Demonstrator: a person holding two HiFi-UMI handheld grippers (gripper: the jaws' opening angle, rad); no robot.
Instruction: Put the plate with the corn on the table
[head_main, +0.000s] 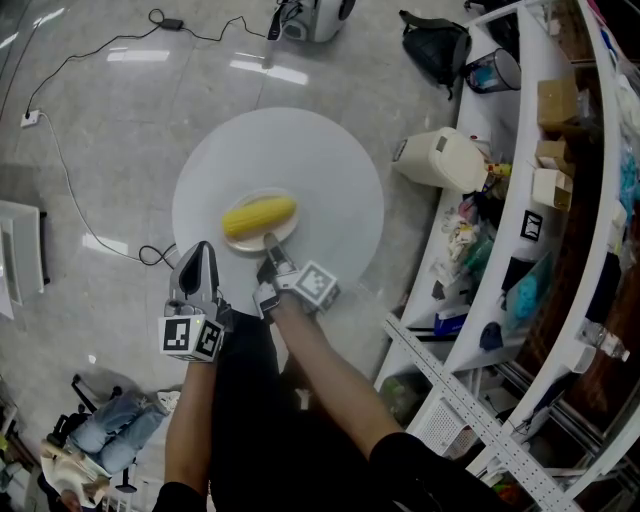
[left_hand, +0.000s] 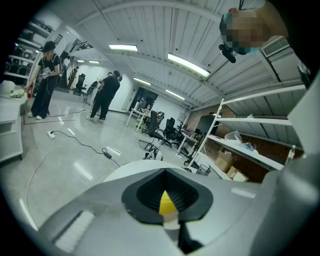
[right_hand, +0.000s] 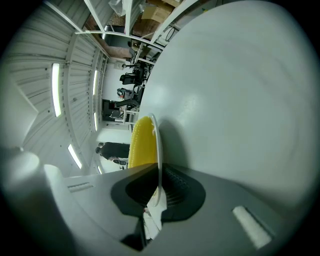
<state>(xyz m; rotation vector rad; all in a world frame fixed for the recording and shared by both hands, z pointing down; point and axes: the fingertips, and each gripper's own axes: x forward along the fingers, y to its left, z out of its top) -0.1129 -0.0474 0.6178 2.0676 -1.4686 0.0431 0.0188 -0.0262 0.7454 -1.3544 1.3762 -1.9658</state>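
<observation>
A yellow corn cob (head_main: 258, 215) lies on a small white plate (head_main: 291, 228) near the front of the round white table (head_main: 310, 150). My right gripper (head_main: 270, 243) is shut on the plate's near rim. In the right gripper view the thin rim (right_hand: 158, 145) runs edge-on between the pads, with the corn (right_hand: 141, 145) on its left and the table top (right_hand: 240, 100) on its right. I cannot tell whether the plate touches the table. My left gripper (head_main: 200, 250) hovers at the table's front-left edge, jaws together with nothing held (left_hand: 167, 205).
A white appliance (head_main: 440, 158) stands on the floor right of the table. Stocked shelving (head_main: 540, 200) runs along the right side. Cables (head_main: 60, 150) trail over the floor at left. People (left_hand: 105, 95) stand far off in the left gripper view.
</observation>
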